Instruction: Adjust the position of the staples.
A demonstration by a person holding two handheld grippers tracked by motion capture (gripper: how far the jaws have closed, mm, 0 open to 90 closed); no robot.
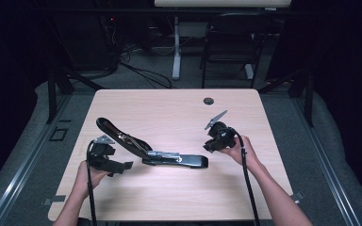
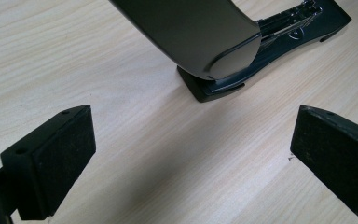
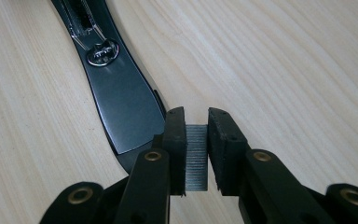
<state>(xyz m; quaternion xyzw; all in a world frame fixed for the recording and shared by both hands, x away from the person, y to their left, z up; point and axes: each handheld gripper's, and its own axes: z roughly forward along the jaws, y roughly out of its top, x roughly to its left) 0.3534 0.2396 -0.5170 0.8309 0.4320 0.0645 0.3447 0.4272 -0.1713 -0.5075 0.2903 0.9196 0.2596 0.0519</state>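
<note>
Stapler lying open, long axis left to right, between both grippers; staple strip clamped in right gripper near base end; left gripper spread wide, empty

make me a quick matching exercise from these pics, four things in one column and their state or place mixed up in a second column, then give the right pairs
Things:
1. stapler
2. strip of staples
3. left gripper
4. right gripper

States or places:
A. jaws wide apart, nothing between them
B. lies on the wooden table with its top arm swung open
C. jaws closed on a small grey ribbed block
D. pinched between two black pads, above the stapler's base end

Right pairs: 1-B, 2-D, 3-A, 4-C
</note>
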